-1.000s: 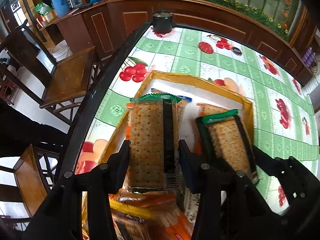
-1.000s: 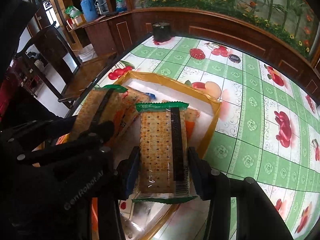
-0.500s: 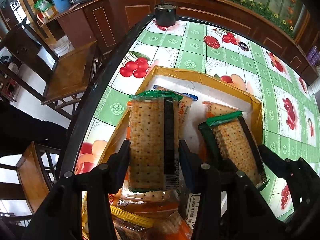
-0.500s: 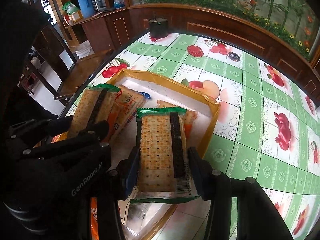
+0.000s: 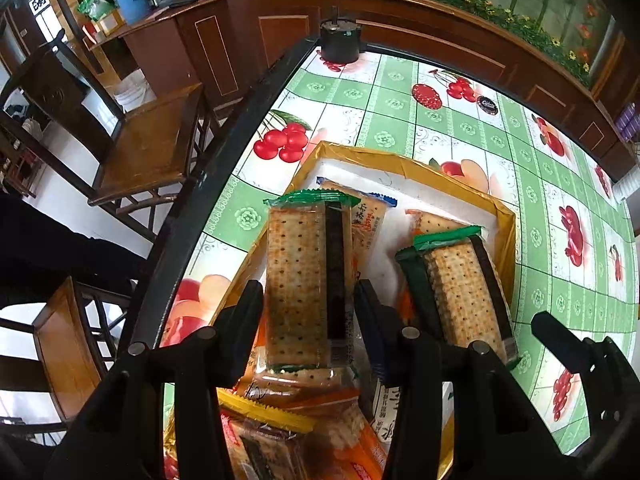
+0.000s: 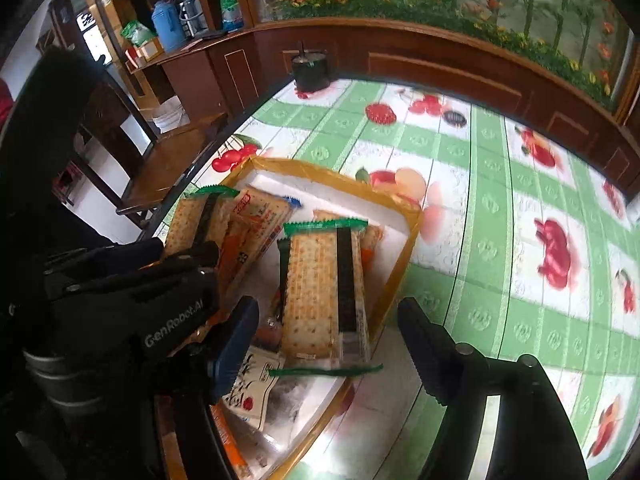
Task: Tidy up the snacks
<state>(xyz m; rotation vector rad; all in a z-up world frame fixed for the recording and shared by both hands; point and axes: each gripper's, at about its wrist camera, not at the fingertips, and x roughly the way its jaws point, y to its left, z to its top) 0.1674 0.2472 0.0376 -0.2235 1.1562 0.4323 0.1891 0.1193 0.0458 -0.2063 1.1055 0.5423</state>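
A yellow-taped white foam box [image 5: 400, 160] [image 6: 320, 170] sits on the table with several snack packs in it. My left gripper [image 5: 308, 292] is shut on a green-ended cracker pack [image 5: 300, 248] above the box's left side; its black body [image 6: 160, 280] also shows in the right wrist view. My right gripper [image 6: 328, 312] hangs over the box's right side with its jaws opening. A second green-ended cracker pack [image 6: 320, 288] [image 5: 460, 288] lies between them on other packs, and neither pad touches it.
A fruit-print green tablecloth [image 5: 520, 184] covers the table, whose dark edge [image 5: 224, 148] runs along the left. A black pot [image 5: 340, 40] stands at the far corner. Wooden chairs [image 5: 148, 140] are beside the table, and a small dark disc [image 5: 487, 105] lies farther back.
The right gripper's jaws have spread away from their cracker pack, which now rests in the box. The left gripper still grips its pack and has barely moved.
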